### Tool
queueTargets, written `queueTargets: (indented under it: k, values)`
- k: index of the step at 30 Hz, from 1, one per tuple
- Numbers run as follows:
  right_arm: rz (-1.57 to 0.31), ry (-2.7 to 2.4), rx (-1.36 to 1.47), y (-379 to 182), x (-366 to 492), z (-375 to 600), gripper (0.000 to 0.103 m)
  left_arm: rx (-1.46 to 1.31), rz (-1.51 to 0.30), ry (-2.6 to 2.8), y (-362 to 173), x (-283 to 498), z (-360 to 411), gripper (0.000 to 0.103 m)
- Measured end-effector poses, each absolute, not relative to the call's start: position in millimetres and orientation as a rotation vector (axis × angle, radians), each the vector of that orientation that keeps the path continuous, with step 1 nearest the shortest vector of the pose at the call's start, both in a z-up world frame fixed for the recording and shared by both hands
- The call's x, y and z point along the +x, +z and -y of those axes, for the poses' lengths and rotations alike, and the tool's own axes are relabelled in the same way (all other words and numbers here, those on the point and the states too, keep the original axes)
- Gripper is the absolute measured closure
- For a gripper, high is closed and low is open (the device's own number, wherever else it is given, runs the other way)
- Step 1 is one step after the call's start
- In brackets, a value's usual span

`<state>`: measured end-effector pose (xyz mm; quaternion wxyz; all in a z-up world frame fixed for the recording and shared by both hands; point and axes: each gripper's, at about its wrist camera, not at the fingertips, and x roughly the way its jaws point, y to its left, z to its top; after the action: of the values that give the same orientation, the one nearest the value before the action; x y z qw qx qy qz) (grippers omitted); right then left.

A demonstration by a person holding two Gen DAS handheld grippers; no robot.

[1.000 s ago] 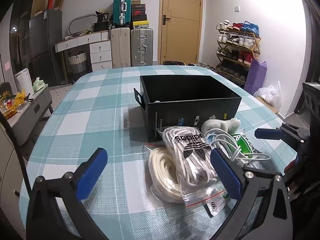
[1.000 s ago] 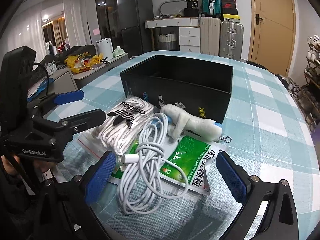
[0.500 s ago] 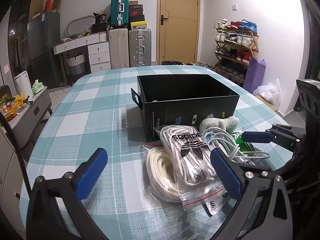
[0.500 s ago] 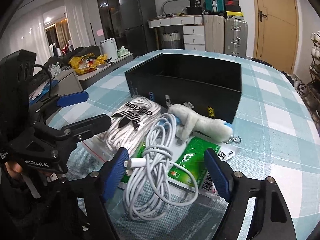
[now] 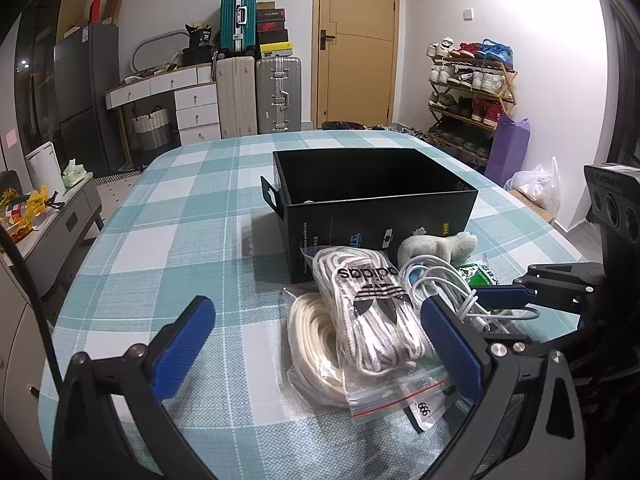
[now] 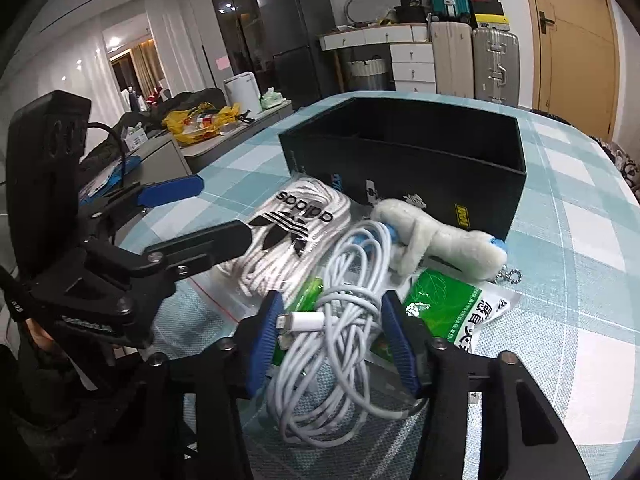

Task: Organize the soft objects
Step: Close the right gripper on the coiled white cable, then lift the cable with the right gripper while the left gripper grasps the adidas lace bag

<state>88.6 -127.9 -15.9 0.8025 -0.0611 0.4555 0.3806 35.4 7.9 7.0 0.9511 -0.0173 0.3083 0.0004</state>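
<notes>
A coiled white charging cable [image 6: 340, 320] lies on a green packet [image 6: 444, 300] on the checked table. My right gripper [image 6: 330, 336] straddles the coil. Its jaws are closing, the blue pads close beside the bundle without squeezing it. To the left lies a bag of white Adidas laces [image 6: 296, 232], and behind is a white plush toy [image 6: 432, 240] against the open black box [image 6: 420, 168]. My left gripper [image 5: 316, 340] is open and holds nothing, low over the table before the laces [image 5: 368, 304] and a bag of cream rope [image 5: 316, 344].
The table edge [image 5: 80, 280] curves away at the left, with a grey cabinet [image 5: 60, 220] beyond it. Suitcases [image 5: 260, 96], drawers and a shoe rack [image 5: 468, 92] stand along the far walls. The left gripper [image 6: 224, 208] sits just left of the laces.
My right gripper's jaws have narrowed from wide open to either side of the cable coil, and it has tilted down closer to the coil. The left gripper has not moved.
</notes>
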Motion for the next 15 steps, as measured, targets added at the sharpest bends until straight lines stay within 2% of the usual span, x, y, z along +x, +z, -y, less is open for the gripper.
queueTargets:
  k: [15]
  values:
    - [-0.859, 0.775, -0.114, 13, 86, 144, 0.057, -0.029, -0.657, 0.017, 8, 39, -5, 0.000]
